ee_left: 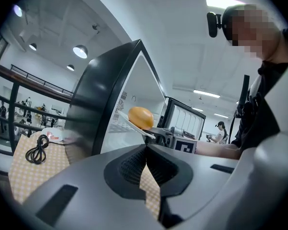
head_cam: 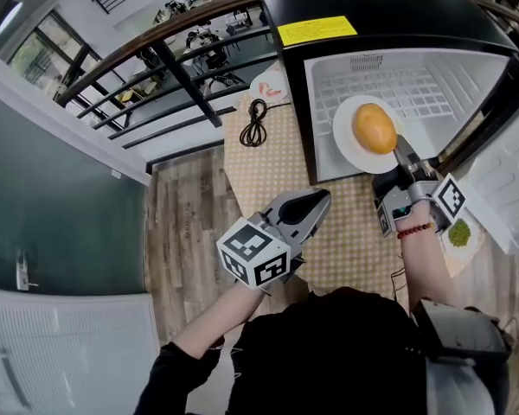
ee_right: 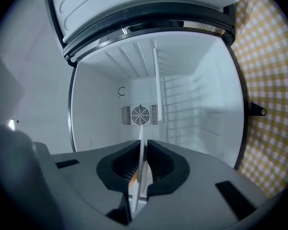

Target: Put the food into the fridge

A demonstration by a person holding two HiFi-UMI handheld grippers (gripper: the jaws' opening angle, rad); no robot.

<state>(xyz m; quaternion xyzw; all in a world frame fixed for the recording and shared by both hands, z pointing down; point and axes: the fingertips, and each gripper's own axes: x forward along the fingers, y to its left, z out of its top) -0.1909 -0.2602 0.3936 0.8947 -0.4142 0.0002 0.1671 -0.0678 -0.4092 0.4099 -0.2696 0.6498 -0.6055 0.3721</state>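
A round orange-yellow food [head_cam: 374, 128] lies on a white plate [head_cam: 349, 142]. My right gripper [head_cam: 404, 158] is shut on the plate's near rim and holds it at the mouth of the open fridge [head_cam: 415, 85]. In the right gripper view the plate [ee_right: 141, 152] shows edge-on between the pads, pointing into the bare white interior with a fan grille [ee_right: 140, 114] at the back. My left gripper [head_cam: 316, 199] hovers over the checked tablecloth, shut and with nothing in it. In the left gripper view its closed pads [ee_left: 134, 164] face the food [ee_left: 140, 116] and the fridge's side.
The fridge door [head_cam: 510, 197] stands open at the right. A plate of green food [head_cam: 459, 232] sits below it. On the table's far end lie a coiled black cable [head_cam: 256, 123] and a small dish [head_cam: 271, 85]. A railing [head_cam: 156, 59] runs behind the table.
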